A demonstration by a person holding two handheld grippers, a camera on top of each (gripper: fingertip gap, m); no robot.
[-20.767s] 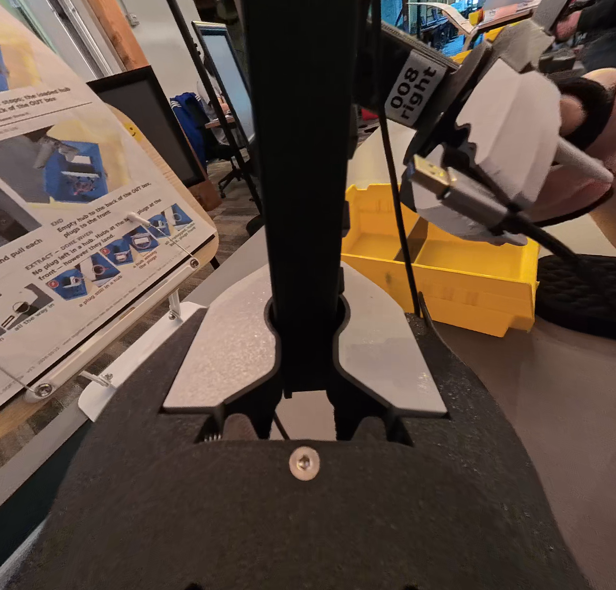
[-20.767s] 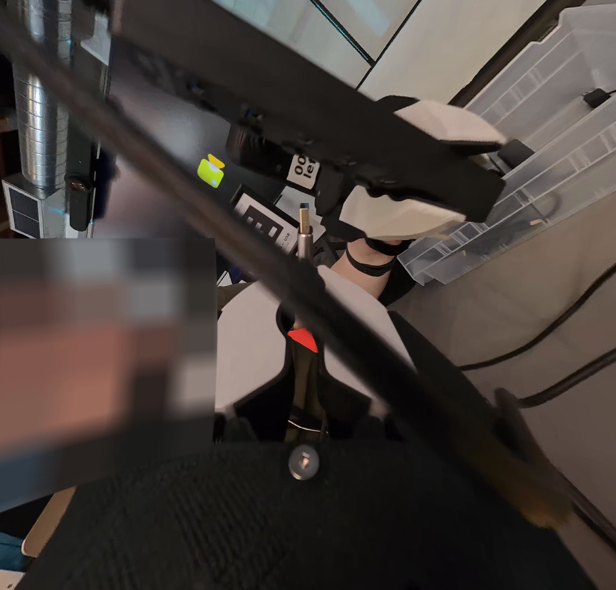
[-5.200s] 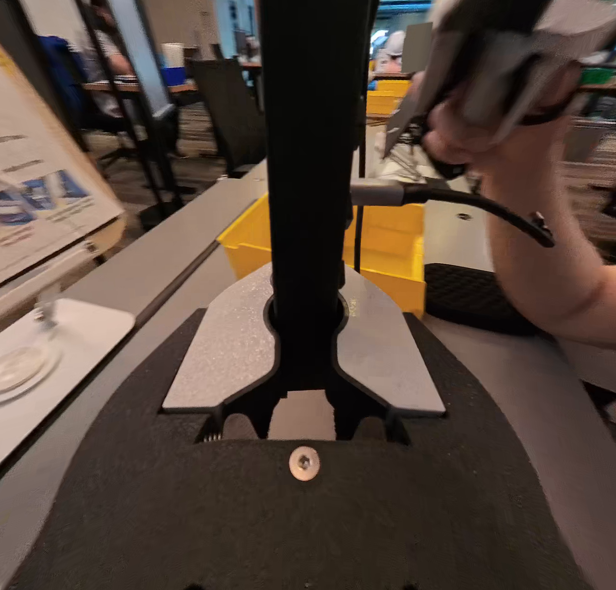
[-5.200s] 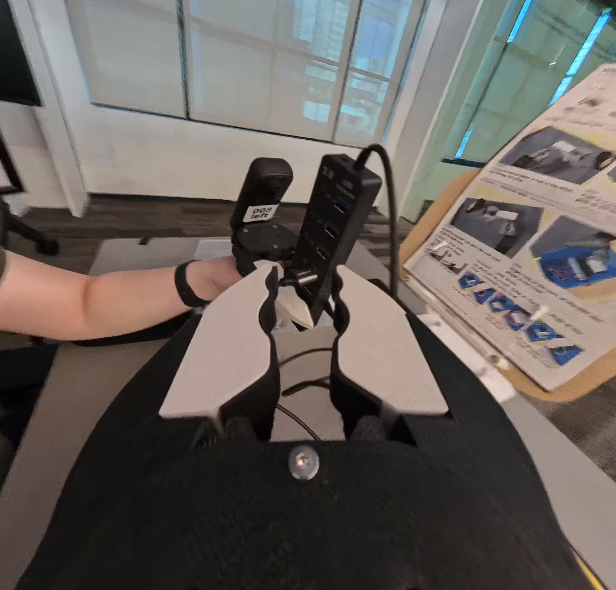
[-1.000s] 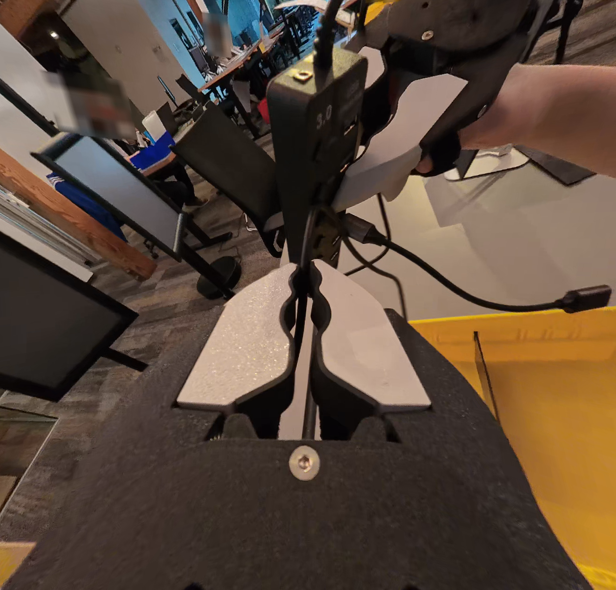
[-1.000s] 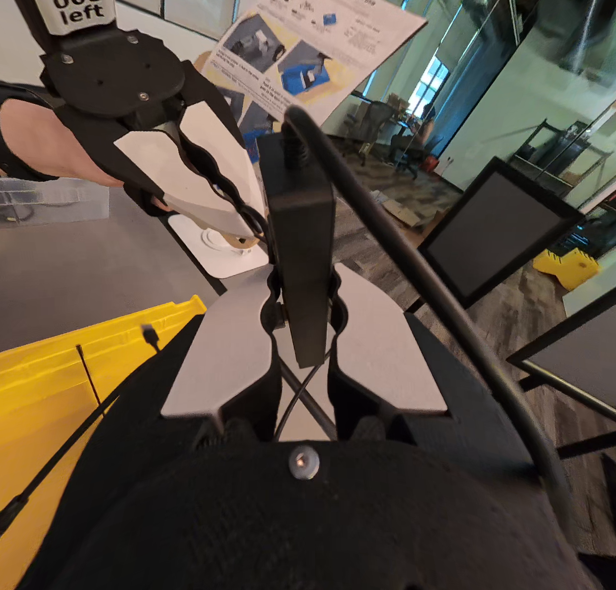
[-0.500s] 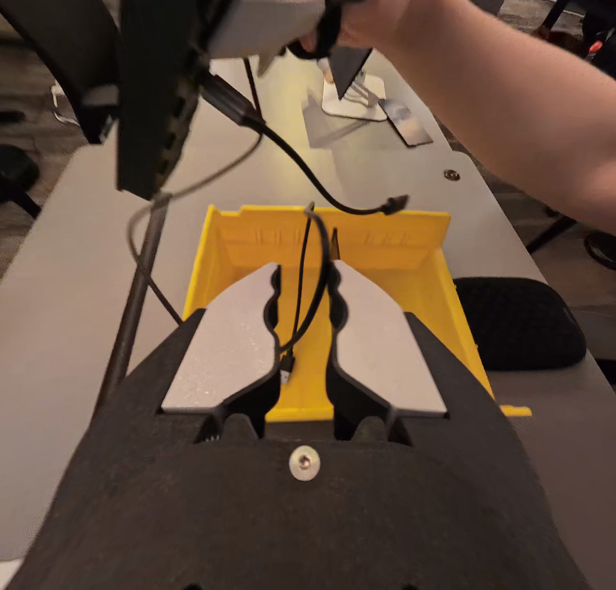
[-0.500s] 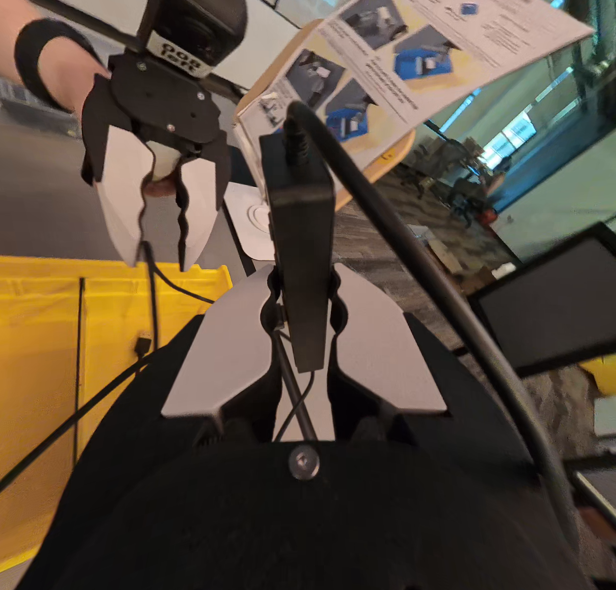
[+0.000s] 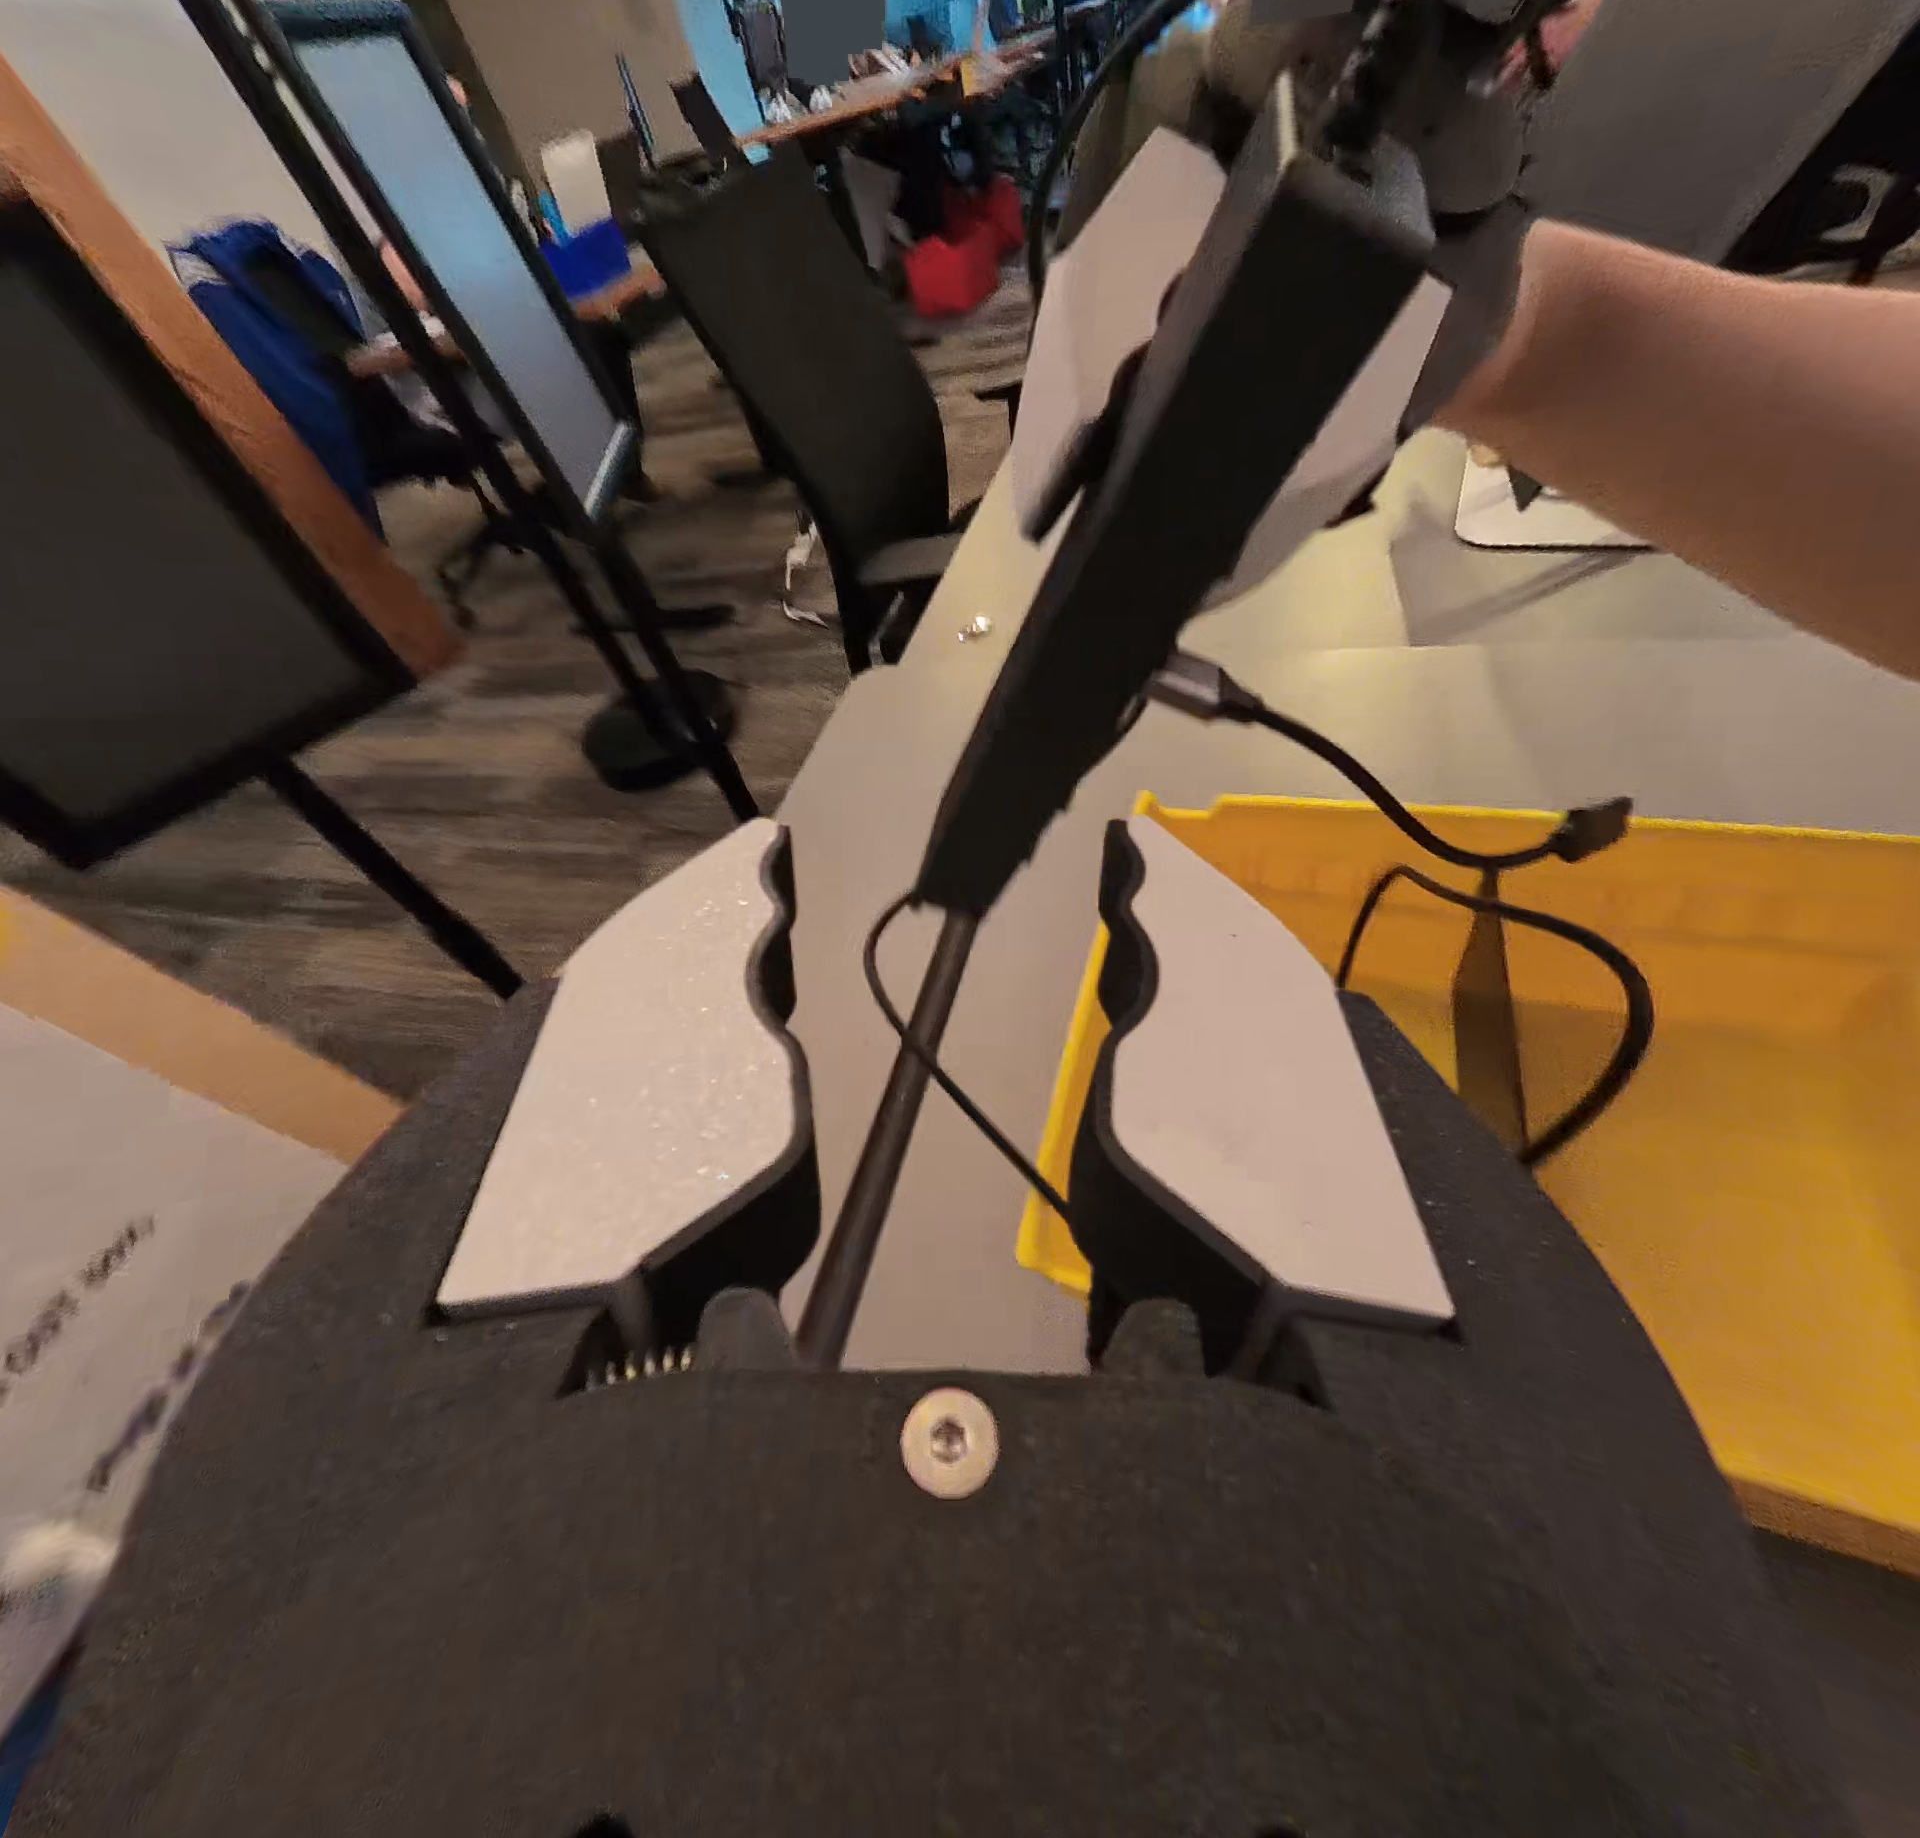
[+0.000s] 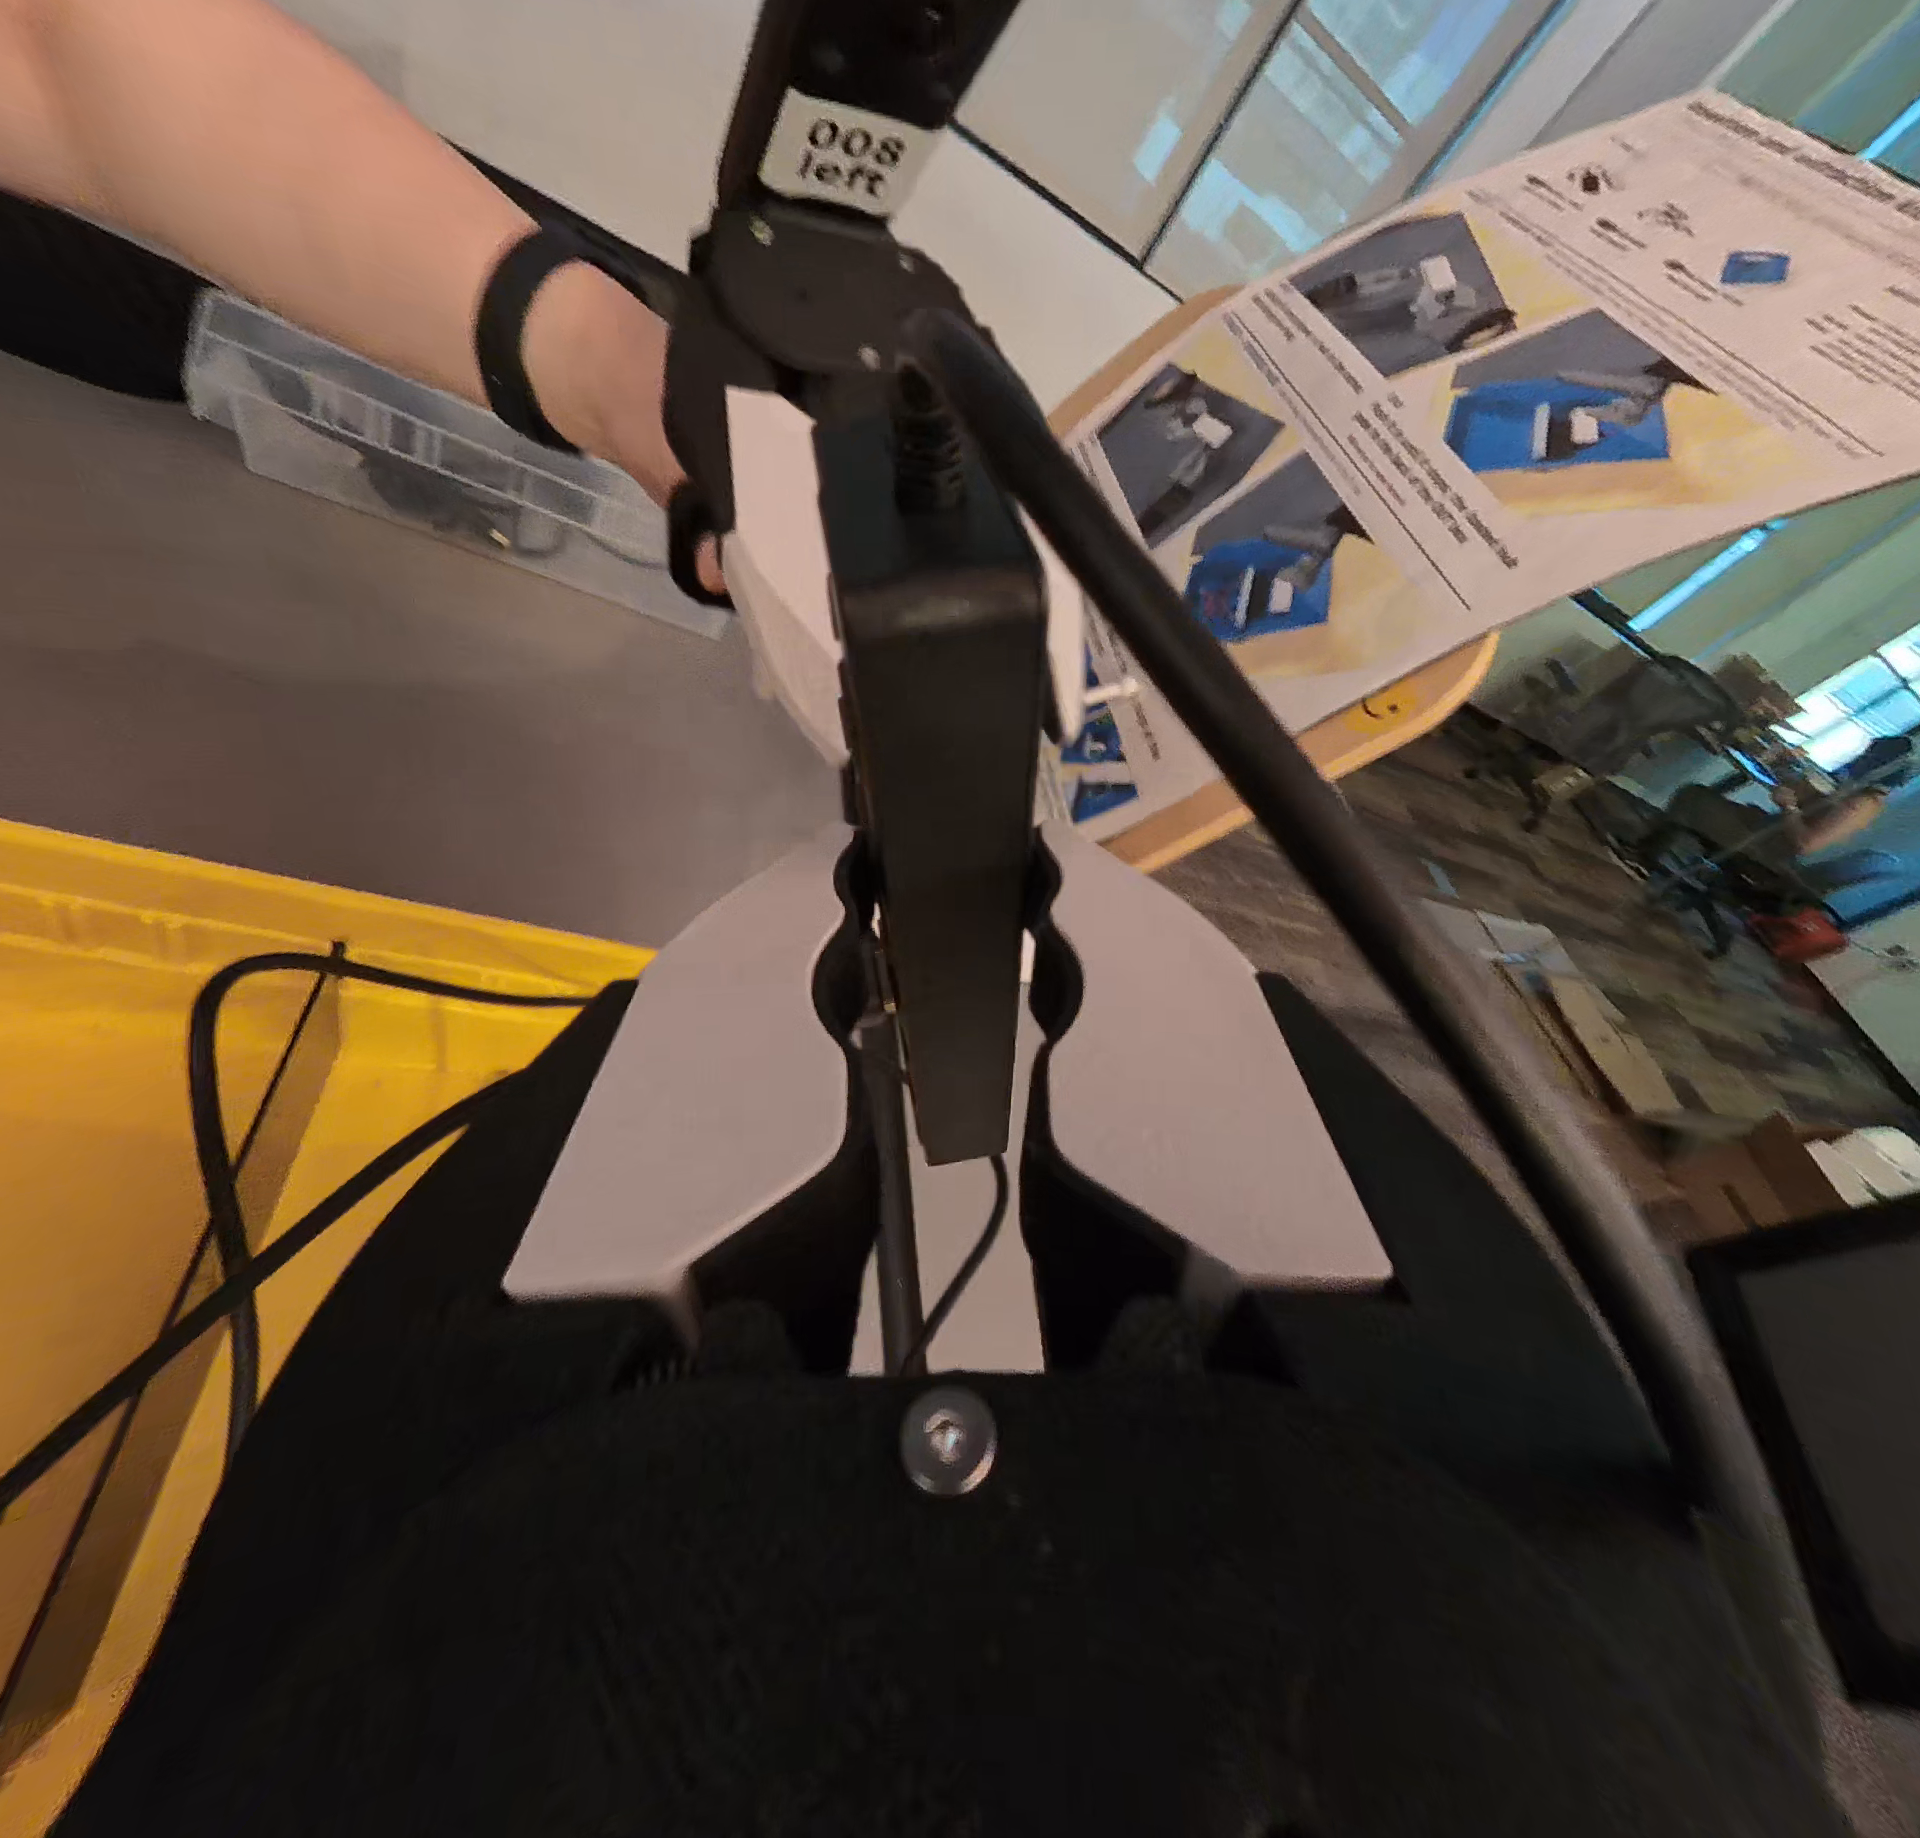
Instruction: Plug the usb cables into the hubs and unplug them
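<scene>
The black USB hub [image 9: 1174, 500] is a long bar held slanted in the air. My right gripper [image 10: 945, 874] is shut on its lower part [image 10: 935, 801]. In the left wrist view one of the right gripper's white fingers [image 9: 1101, 313] shows clamped on the hub's upper half. My left gripper [image 9: 945, 838] is open, and the hub's near end sits between its fingertips without touching them. A grey USB plug [image 9: 1195, 692] is in a side port. Its thin cable [image 9: 1382, 812] hangs over the bin. The hub's own thick cable [image 10: 1195, 697] arcs right.
A yellow bin [image 9: 1714, 1321] with a divider and a loose black cable [image 9: 1600, 1040] stands on the grey table, also in the right wrist view [image 10: 94, 1061]. An instruction sheet on a board [image 10: 1455, 386], a clear plastic box [image 10: 364, 427] and office chairs and screens lie beyond. The tips of one gripper are about 6 cm away from the tips of the other.
My left gripper has moved from above the bin to the hub's end, and its jaws have opened wider. My right gripper has kept its hold on the hub.
</scene>
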